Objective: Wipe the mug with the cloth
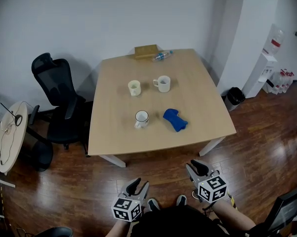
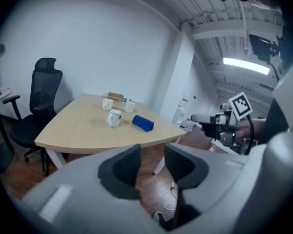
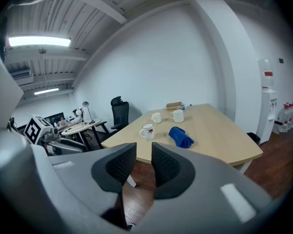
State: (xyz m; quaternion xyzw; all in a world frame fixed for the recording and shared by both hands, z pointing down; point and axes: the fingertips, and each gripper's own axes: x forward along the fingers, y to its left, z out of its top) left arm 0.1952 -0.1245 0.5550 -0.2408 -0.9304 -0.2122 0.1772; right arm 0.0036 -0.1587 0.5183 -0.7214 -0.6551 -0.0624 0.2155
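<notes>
Mug [image 1: 141, 118]: stood upright on the tabletop [image 1: 113, 132] near its front edge. Cloth [image 1: 175, 120], blue, bunched: laid near the mug, not touching. Two further mugs [image 1: 134, 88] are set behind. Left hand-held gripper [image 1: 137, 184]: held off the tabletop, jaws parted, nothing between. Right hand-held gripper [image 1: 197, 167]: jaws closed, nothing held.

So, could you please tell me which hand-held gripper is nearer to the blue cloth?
Right. The right hand-held gripper is off the near edge of the table, slightly right of the cloth; the left hand-held gripper sits further back and well left.
</notes>
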